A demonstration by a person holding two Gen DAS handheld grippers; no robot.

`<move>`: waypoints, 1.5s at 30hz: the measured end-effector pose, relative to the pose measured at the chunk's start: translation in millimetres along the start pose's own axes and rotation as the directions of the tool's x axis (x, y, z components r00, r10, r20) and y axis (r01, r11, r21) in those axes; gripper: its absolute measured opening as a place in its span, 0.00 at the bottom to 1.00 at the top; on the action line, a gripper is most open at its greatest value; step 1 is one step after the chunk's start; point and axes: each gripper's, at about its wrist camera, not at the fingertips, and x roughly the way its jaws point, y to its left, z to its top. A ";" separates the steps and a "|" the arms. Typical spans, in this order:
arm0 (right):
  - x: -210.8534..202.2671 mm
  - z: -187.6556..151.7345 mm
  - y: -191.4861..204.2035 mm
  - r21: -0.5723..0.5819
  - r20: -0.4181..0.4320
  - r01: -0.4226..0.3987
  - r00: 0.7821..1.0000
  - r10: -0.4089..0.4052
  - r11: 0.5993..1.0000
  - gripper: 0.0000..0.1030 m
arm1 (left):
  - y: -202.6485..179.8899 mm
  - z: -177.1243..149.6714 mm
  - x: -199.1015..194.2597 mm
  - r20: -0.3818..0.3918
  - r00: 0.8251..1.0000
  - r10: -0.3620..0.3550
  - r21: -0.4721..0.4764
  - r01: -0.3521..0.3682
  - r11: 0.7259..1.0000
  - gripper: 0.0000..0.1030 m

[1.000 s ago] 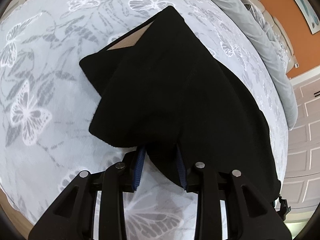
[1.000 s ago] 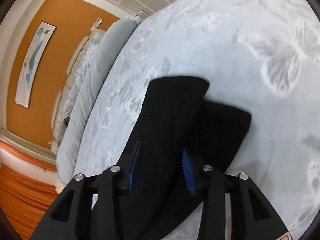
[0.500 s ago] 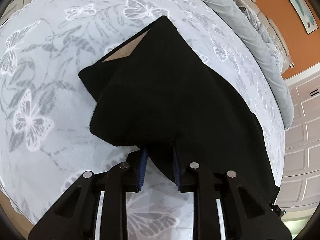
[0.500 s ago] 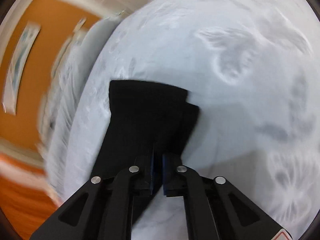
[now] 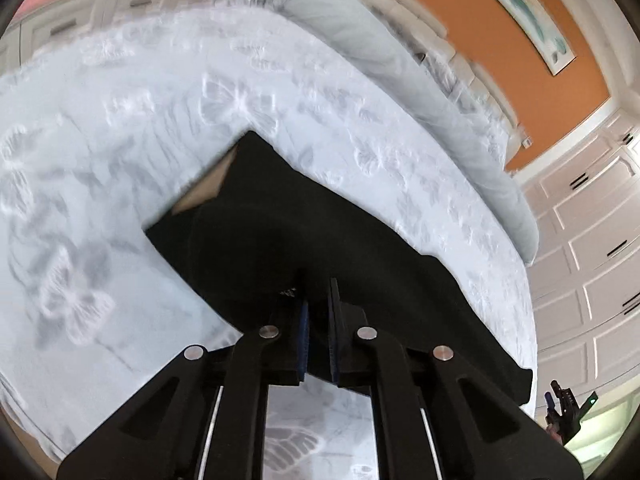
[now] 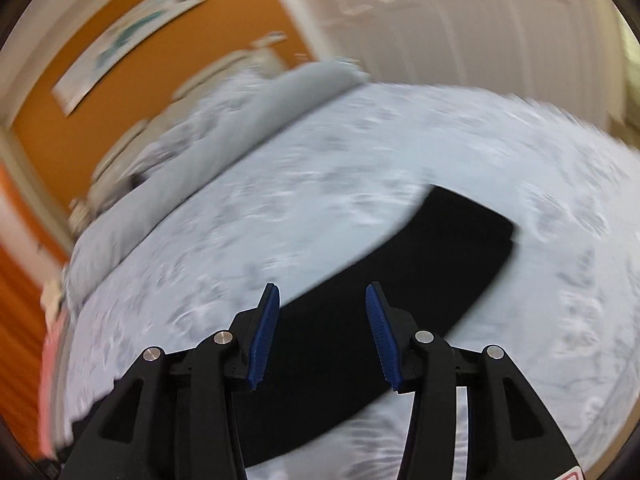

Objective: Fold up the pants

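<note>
Left wrist view: left gripper [image 5: 318,312] fingers clenched on waist end of long black fabric pants [image 5: 360,264] lying on butterfly-print bed [image 5: 120,140], right gripper [image 6: 322,320] fingers released above the legs [image 6: 440,248]; judged mid-fold, next regrasp hem.

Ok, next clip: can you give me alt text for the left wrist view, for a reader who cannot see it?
The left claw is shut on an edge of black pants, which lie on a pale butterfly-print bedspread. A tan lining patch shows at the far end of the pants; beyond the bed are an orange wall and white panelled doors. The picture is blurred.
</note>
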 end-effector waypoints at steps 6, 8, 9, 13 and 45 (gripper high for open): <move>16.3 -39.4 104.8 -0.376 -0.060 -0.094 0.995 0.077 0.922 0.48 | 65.3 -7.8 42.3 -0.200 0.977 0.077 -0.200 -0.118 0.973 0.14; 22.5 -55.5 135.5 -0.448 -0.143 -0.220 0.974 0.174 0.866 0.48 | 53.1 -4.9 25.8 -0.130 0.987 0.091 -0.119 -0.106 0.987 0.19; 26.5 -64.7 154.5 -0.472 -0.201 -0.295 0.953 0.225 0.831 0.48 | 49.2 -5.4 19.6 -0.100 0.989 0.112 -0.081 -0.120 0.989 0.21; 59.9 -93.1 240.9 -0.498 -0.394 -0.493 0.861 0.320 0.714 0.53 | 59.6 -10.1 32.2 -0.147 0.979 0.142 -0.094 -0.156 0.983 0.21; 179.7 -218.3 390.9 -0.517 -0.603 -0.558 0.776 0.187 0.649 0.04 | 70.7 16.6 -8.4 0.067 0.903 0.424 -0.144 -0.412 0.900 0.68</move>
